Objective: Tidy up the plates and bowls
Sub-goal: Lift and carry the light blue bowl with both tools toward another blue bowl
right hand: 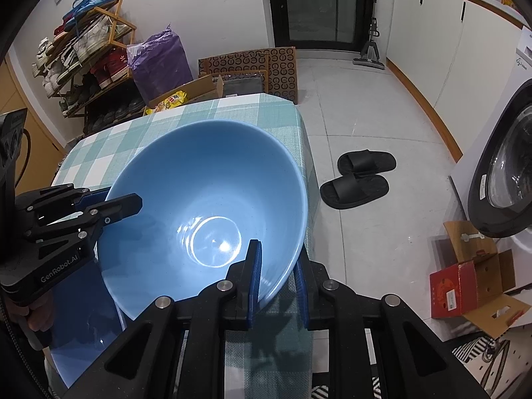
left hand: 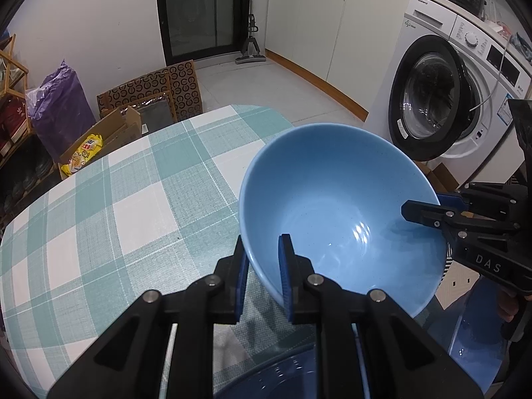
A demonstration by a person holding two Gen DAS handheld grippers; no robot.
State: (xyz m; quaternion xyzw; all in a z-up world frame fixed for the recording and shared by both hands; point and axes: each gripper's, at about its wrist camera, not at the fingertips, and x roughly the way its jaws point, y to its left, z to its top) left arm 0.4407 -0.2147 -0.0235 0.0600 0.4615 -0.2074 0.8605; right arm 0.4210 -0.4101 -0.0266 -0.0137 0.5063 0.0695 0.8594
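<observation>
A light blue bowl (left hand: 335, 206) is held tilted in the air above the checked table (left hand: 109, 206). My left gripper (left hand: 264, 276) is shut on its near rim, one pad inside and one outside. My right gripper (right hand: 277, 276) is shut on the opposite rim of the same bowl (right hand: 206, 212). Each gripper shows in the other's view, the right one (left hand: 429, 212) at the bowl's right rim and the left one (right hand: 113, 204) at its left rim. A darker blue dish (left hand: 286, 375) lies below at the bottom edge, and a blue plate (right hand: 83, 326) lies under the bowl.
A washing machine (left hand: 442, 99) with its door open stands to the right. Cardboard boxes (left hand: 109, 133) and a purple bag (left hand: 60, 106) sit beyond the table's far edge. Black slippers (right hand: 359, 179) and a red box (right hand: 465, 286) lie on the floor. A shoe rack (right hand: 83, 50) stands at the left.
</observation>
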